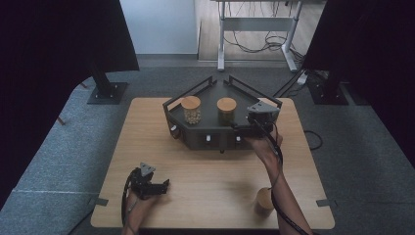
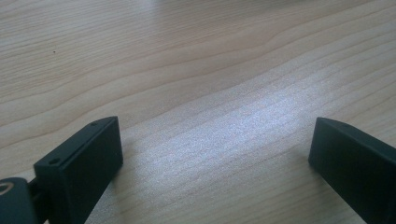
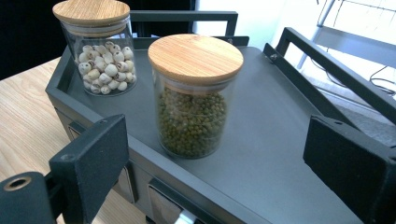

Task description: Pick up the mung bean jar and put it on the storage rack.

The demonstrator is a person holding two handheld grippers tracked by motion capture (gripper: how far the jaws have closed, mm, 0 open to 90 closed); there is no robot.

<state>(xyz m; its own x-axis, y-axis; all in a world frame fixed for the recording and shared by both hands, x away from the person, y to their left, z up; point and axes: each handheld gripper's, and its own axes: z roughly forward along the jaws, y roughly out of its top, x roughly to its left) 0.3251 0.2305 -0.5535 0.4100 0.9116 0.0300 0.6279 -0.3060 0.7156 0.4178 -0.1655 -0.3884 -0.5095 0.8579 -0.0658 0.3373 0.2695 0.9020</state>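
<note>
Pale wood-grain tabletop (image 1: 205, 171) carries the whole scene, set on grey carpet between dark curtains. Toward its far edge sits a dark grey metal corner shelf with rails (image 1: 195, 128), and on that shelf's top stands a clear glass jar of green mung beans with a round bamboo lid (image 3: 195, 95), upright and near the front edge. Directly before it hangs the right gripper (image 3: 219, 163), jaws spread wide on either side of the jar but clear of the glass, grasping nothing. Behind and to one side stands a second clear glass jar of pale lotus seeds under a matching bamboo lid (image 3: 99, 49), well apart from the first. A third bamboo-lidded jar (image 1: 264, 200) waits near the table's near edge by the right forearm. Low at the near left, the left gripper (image 2: 215, 154) rests over bare wood, jaws released and empty. Judging by this, the reach for the bean jar is under way; the next move calls for advancing squarely until the pads flank the glass below the lid, then closing gently.
</note>
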